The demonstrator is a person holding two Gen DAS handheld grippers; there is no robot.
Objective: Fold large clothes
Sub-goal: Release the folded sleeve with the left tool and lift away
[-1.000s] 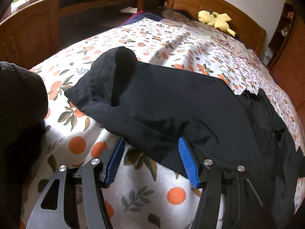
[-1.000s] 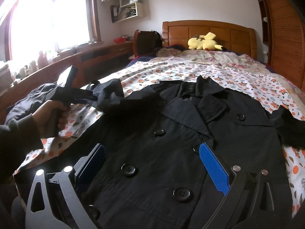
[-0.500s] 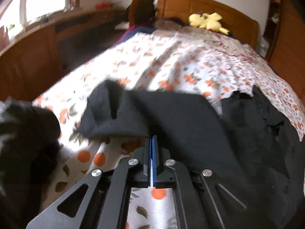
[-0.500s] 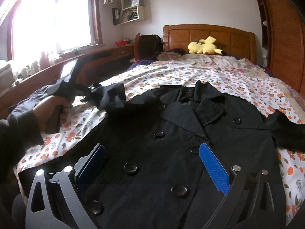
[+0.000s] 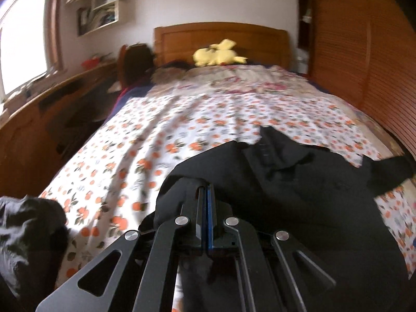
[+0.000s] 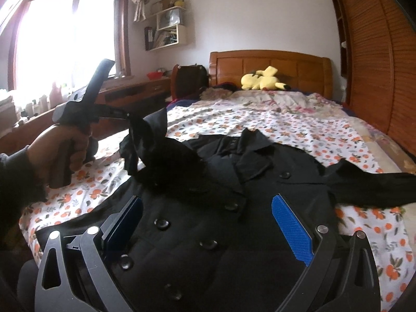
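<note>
The black double-breasted coat (image 6: 208, 221) lies on the orange-print bedspread (image 6: 299, 124) beneath the right claw (image 6: 208, 226); the yellow plush toy (image 6: 260, 79) sits far beyond it (by the wooden headboard (image 6: 286, 65)).

- Coat (image 6: 221, 221): black, black buttons.
- Bedspread (image 6: 299, 130): white, orange fruit and green leaf print.
- Plush toy (image 6: 260, 79) at the bed's head edge: yellow.
- Headboard (image 6: 273, 65): orange-brown wood.
- Right gripper (image 6: 205, 223): black frame, blue pads.

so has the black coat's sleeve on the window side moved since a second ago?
Yes. The left gripper, shut on the black coat sleeve, has lifted it off the orange-print bedspread and toward the wooden headboard.
</note>
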